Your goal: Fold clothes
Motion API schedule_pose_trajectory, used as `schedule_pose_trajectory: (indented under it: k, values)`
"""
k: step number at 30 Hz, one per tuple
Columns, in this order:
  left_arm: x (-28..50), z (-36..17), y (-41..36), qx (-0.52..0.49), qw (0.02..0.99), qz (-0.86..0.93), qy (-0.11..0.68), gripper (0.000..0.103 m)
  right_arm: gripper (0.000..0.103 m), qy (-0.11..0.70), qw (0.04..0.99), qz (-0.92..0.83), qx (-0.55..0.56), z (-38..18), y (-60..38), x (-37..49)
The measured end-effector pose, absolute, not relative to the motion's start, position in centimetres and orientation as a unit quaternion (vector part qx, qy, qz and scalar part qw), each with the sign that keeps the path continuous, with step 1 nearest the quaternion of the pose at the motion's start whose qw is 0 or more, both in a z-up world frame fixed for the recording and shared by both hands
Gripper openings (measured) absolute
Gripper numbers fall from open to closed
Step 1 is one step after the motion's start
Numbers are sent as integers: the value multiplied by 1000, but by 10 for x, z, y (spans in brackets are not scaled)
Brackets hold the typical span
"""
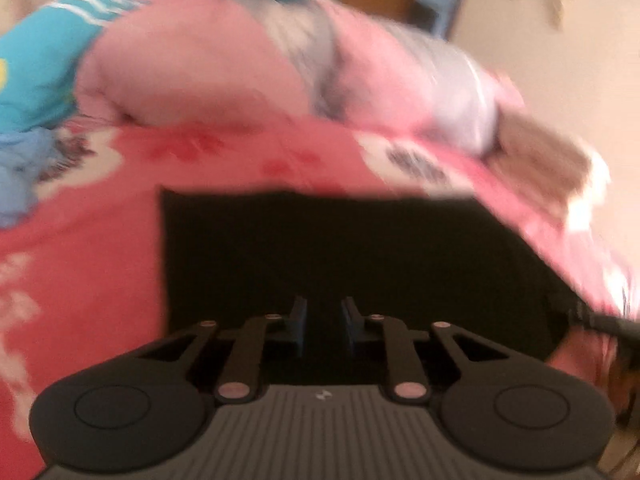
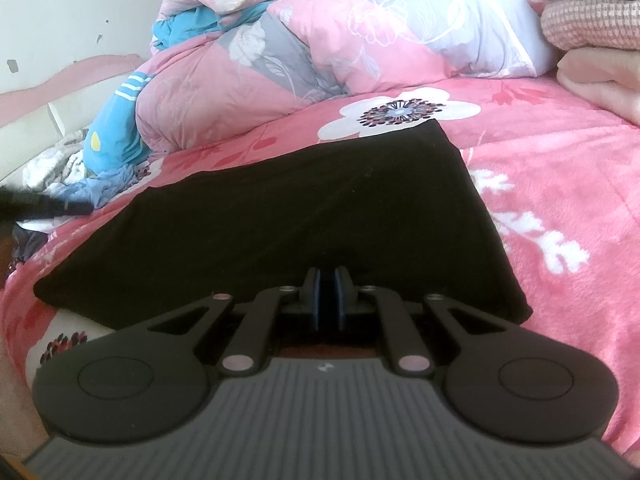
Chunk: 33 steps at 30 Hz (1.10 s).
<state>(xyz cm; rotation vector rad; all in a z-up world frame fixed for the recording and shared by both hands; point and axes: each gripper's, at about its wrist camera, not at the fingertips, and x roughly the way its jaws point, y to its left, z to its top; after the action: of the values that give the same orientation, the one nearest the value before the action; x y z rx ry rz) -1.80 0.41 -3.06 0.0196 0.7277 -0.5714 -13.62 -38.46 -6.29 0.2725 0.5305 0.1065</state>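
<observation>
Your right gripper [image 2: 328,300] sits nearest the lens in the right wrist view, its blue-padded fingers [image 2: 318,300] pressed nearly together at the near edge of the black garment [image 2: 280,216]. Whether a fold of that dark cloth is pinched between the pads you cannot tell, since the black fabric and the black fingers merge there.

Your left gripper [image 1: 323,320] hangs over the same black garment [image 1: 340,248], and its fingers [image 1: 299,318] stand a little apart with nothing visible between them; they are released. That view is smeared with motion blur, so fine detail is lost.

You have the garment lying flat on the pink floral bedsheet [image 2: 560,200], folded into a rough rectangle with straight edges, its far corner just beside a white flower printed on the sheet.

Behind it, a bunched pink and grey quilt [image 2: 280,52] is heaped across the bed. A blue garment with white stripes [image 2: 116,128] lies tucked against the quilt's left end, and crumpled pale cloth lies just beside it. At the far right, folded pink blankets [image 2: 592,20] are stacked. No box, basket or other container shows in either view.
</observation>
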Motion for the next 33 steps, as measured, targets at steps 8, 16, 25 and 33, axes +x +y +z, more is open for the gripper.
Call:
schedule_pose_trajectory:
  k: [8, 16, 25, 33]
  values:
    - [-24, -50, 88, -24, 934, -102, 341, 7, 7, 260, 955, 54, 130, -63, -384, -140]
    - [-48, -3, 95, -37, 953, -96, 286, 14, 7, 259, 955, 55, 136, -64, -386, -139]
    - [-72, -27, 28, 10, 930, -189, 314, 20, 9, 262, 953, 44, 142, -53, -382, -143]
    - [-98, -49, 50, -19, 929, -174, 326, 20, 15, 272, 956, 102, 41, -45, -313, -117]
